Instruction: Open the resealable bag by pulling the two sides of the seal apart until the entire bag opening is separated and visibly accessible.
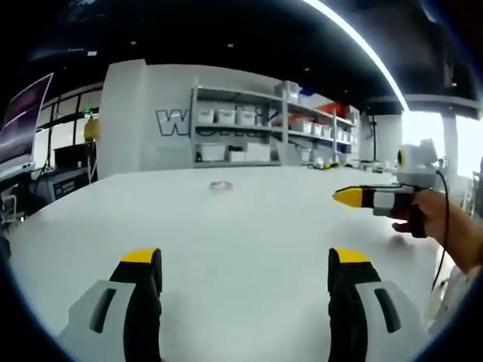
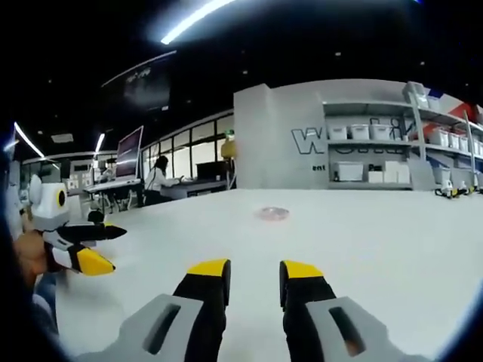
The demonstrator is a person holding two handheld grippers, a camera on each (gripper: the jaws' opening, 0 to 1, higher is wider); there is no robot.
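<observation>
Large grey letters on the far wall [image 2: 317, 139] start with "W"; the shelving [image 1: 272, 124] hides the rest, and smaller text beneath is illegible. The shelves carry white bins whose contents cannot be made out. The resealable bag [image 1: 220, 186] lies flat on the white table [image 1: 241, 226], a small clear patch at 12 o'clock from both grippers and well apart from them. The left gripper [image 1: 245, 264] hovers wide open, holding nothing. The right gripper [image 2: 254, 273] hovers with its jaws narrowly parted, empty, a hand [image 1: 434, 219] gripping it at 3 o'clock in the left gripper view.
</observation>
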